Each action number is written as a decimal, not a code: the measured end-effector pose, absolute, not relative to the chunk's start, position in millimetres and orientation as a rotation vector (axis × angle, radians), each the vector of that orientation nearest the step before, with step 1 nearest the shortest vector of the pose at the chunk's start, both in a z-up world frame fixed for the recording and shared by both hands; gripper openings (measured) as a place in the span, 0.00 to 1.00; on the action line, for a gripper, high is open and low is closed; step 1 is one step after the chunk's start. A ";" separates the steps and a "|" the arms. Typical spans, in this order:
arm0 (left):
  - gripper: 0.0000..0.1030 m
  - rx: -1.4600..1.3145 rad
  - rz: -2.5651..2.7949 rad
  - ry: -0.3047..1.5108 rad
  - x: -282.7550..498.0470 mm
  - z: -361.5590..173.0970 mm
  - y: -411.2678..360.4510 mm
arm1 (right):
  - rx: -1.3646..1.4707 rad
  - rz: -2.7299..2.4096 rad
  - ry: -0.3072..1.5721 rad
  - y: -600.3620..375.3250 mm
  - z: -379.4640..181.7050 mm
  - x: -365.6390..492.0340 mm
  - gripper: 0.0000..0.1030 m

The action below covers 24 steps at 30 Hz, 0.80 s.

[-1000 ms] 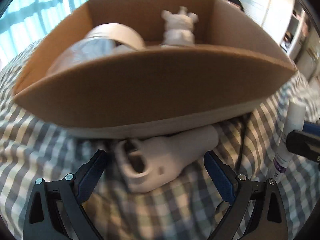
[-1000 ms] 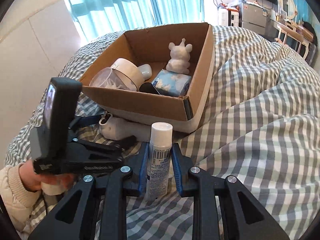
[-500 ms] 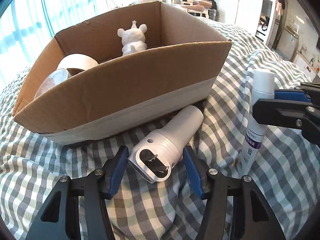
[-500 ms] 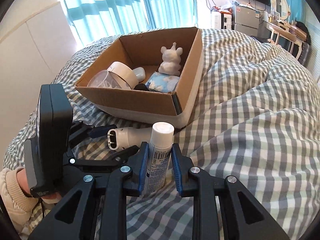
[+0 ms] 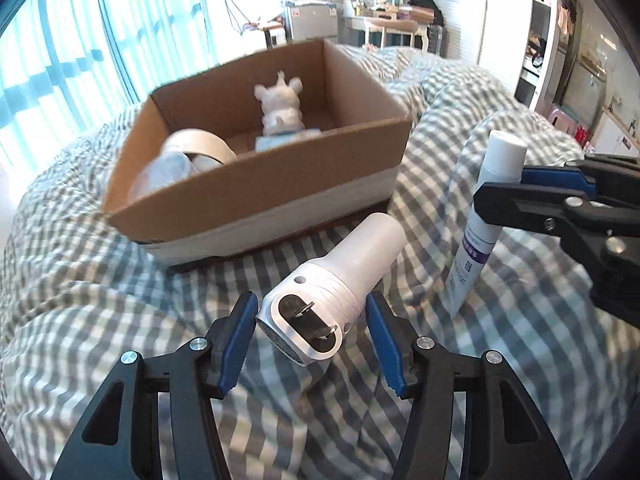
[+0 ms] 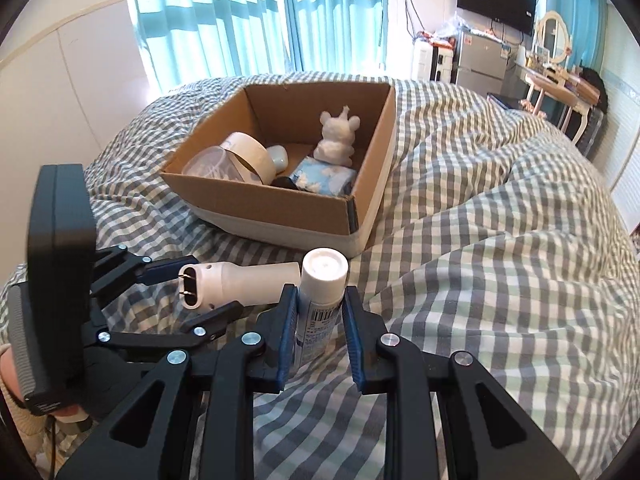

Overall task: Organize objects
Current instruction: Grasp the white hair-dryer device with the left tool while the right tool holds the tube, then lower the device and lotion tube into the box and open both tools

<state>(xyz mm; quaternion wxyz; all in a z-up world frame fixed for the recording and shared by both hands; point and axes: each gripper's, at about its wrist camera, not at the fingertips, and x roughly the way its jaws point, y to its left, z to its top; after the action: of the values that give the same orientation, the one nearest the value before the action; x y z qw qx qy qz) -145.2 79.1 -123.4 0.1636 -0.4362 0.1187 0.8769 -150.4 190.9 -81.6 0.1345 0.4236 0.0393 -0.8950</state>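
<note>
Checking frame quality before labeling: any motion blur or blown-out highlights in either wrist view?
Left wrist: cardboard box and its contents are smeared; white device between the fingers is sharp; window clipped. Right wrist: sharp throughout, spray bottle crisp, curtains overexposed.

Cardboard box [image 6: 280, 210] matt brown, pale tape band along base. Gingham bedcover [image 6: 500, 280] soft wrinkled cloth. White device [image 5: 340, 276] smooth satin plastic, metal prongs at end. Spray bottle [image 6: 320, 304] glossy with printed label, matt white cap. Figurine [image 6: 338, 134] chalky, rough white.
</note>
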 end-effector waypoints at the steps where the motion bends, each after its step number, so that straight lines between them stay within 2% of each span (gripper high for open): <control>1: 0.55 -1.234 2.508 0.331 -143.4 -117.8 77.7 | 1.218 -2.599 0.120 189.6 -78.4 -147.8 0.22; 12: 0.55 -1.132 2.650 0.246 -111.8 -66.5 50.9 | 1.093 -2.641 0.170 167.1 -40.5 -113.8 0.22; 24: 0.55 -0.895 2.881 0.296 -101.1 -3.0 39.4 | 0.928 -2.666 0.222 150.3 12.3 -106.6 0.22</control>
<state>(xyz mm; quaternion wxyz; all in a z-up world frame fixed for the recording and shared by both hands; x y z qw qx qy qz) -101.1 39.4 -3.0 0.0553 -0.2948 0.0975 0.9490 -106.6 150.3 12.3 0.1544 0.3237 0.0773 -0.9303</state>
